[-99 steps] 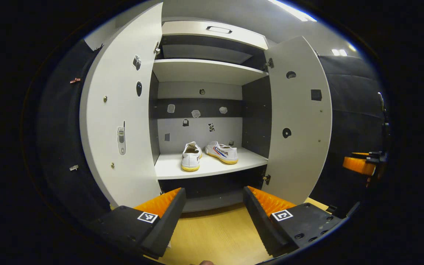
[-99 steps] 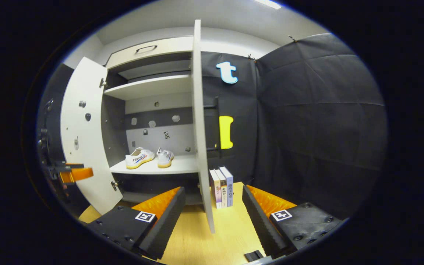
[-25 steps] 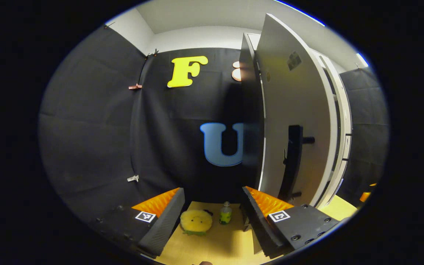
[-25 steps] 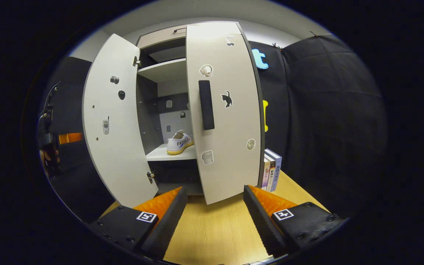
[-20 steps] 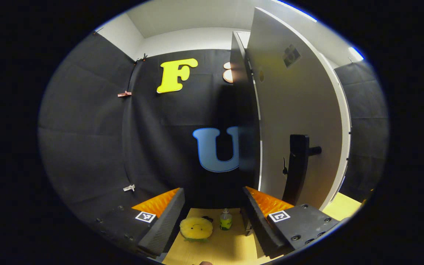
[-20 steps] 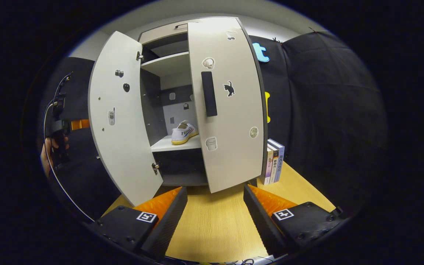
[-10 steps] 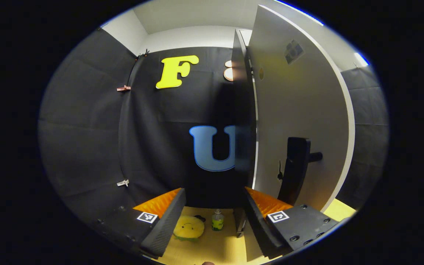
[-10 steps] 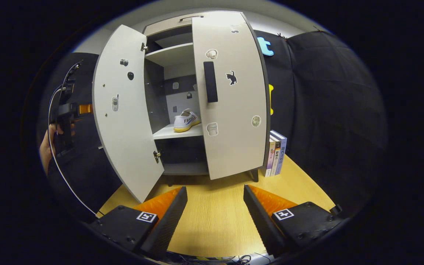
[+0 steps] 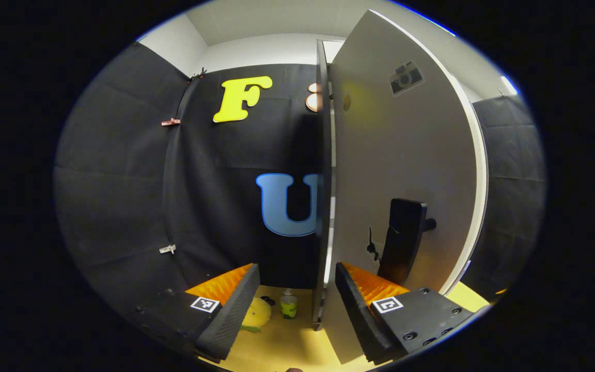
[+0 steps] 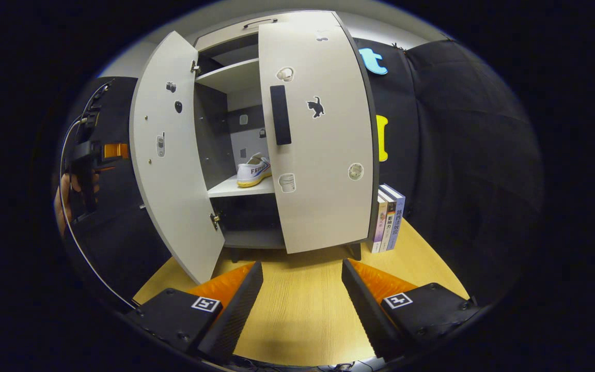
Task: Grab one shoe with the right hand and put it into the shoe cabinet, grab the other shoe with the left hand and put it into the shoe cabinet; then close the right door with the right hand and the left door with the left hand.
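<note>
At the far left of the right gripper view a hand [image 10: 62,201] holds the left tool [image 10: 98,151] out behind the left door [image 10: 171,155], well out from the cabinet [image 10: 225,70]; the risk here, as I judge it, is that this door is pushed from its outer edge and swings in too fast, bouncing off the frame or striking the right door [image 10: 323,144] if that one stands proud. In the left gripper view the left tool [image 9: 295,297] is wide and empty, level, aimed along the door's edge, its right finger close to the outer face near the black handle [image 9: 401,240]; I cannot tell whether it touches; a glancing push there could slip off. Beyond its fingers a small bottle [image 9: 288,304] and a yellow toy [image 9: 256,312] sit on the table [image 9: 282,346], near the door's foot but outside its inward swing. One shoe [image 10: 253,170] lies on the shelf [image 10: 238,188] inside the cabinet, seen through the gap; the second is hidden. The right door looks almost shut, perhaps not latched. The right tool [image 10: 300,299] is wide, empty, level and low above the table, well back from the cabinet; books [image 10: 388,217] stand just right of it.
</note>
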A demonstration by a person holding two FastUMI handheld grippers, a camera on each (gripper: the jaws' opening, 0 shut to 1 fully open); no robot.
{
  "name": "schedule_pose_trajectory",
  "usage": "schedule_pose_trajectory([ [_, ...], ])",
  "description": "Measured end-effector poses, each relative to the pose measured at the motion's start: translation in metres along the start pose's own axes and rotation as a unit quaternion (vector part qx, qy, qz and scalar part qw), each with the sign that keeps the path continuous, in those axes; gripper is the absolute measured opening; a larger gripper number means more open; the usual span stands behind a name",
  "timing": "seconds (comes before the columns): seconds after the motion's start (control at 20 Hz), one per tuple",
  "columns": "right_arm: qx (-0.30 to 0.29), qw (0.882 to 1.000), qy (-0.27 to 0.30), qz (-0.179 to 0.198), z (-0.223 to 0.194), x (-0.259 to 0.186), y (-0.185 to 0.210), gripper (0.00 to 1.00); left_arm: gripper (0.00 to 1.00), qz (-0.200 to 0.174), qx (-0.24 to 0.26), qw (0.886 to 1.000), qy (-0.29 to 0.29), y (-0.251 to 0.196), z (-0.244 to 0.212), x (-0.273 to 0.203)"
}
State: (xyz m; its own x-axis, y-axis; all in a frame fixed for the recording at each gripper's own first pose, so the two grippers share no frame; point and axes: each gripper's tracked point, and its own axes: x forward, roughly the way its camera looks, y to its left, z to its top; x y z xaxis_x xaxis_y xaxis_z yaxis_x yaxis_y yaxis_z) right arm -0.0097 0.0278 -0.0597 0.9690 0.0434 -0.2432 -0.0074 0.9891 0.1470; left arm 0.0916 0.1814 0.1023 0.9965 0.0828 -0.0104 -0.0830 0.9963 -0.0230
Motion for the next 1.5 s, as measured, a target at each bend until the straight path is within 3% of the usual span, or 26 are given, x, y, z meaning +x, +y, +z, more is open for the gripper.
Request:
schedule_pose_trajectory([
  [0.25,0.005,1.0,-0.004,0.008,0.014,0.025,-0.03,0.99,0.92,0.004,-0.002,1.0,-0.019,-0.067,0.007,0.002],
  [0.65,0.006,0.999,-0.033,0.0,0.043,0.025,-0.073,0.99,0.94,-0.052,-0.015,0.999,-0.001,-0.167,-0.006,0.01],
  [0.95,-0.015,0.998,-0.065,-0.015,0.08,0.022,-0.093,0.98,0.95,-0.04,0.032,0.999,0.016,-0.156,-0.033,-0.037],
  [1.25,-0.014,0.99,-0.136,-0.034,0.141,0.007,-0.092,0.98,0.95,-0.039,0.011,0.999,0.012,-0.151,-0.038,-0.077],
  [1.5,0.0,0.986,-0.161,-0.044,0.139,-0.013,-0.081,0.98,0.95,-0.045,0.025,0.999,-0.01,-0.148,-0.044,-0.098],
])
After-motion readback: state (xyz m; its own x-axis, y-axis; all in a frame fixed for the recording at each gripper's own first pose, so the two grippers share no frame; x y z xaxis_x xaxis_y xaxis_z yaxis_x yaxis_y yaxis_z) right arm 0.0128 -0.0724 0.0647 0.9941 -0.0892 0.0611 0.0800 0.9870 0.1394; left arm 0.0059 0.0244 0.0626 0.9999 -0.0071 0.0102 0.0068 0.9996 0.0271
